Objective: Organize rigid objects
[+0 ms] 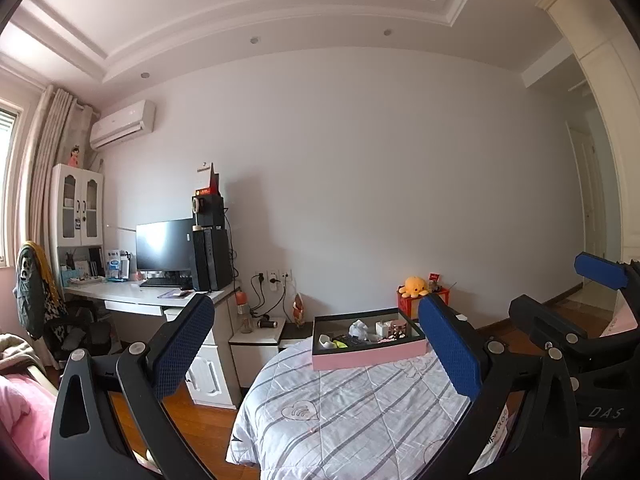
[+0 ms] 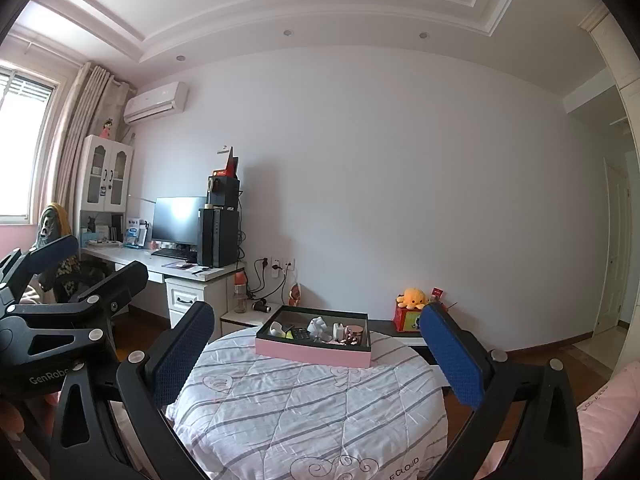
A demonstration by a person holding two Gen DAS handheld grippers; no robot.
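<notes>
Bed (image 2: 304,412) below and ahead of both jaws; quilt soft, poor footing for anything set down.

Box (image 2: 316,350), pink wall, dark rim, sits on quilt well ahead of jaws, centred between them. We judge it stiff card, light; take by side wall, not rim.

Left gripper (image 1: 316,344), right gripper (image 2: 316,356): jaws spread wide, holding nothing.

Inside box: white figurine (image 2: 319,326), likely fragile, pinch low on body; cup (image 2: 275,329), jar (image 2: 354,334) hard, possibly slick. Smaller bits too small to tell.

Soft window (image 2: 20,120) daylight, seemingly sharp, fisheye-warped edges
</notes>
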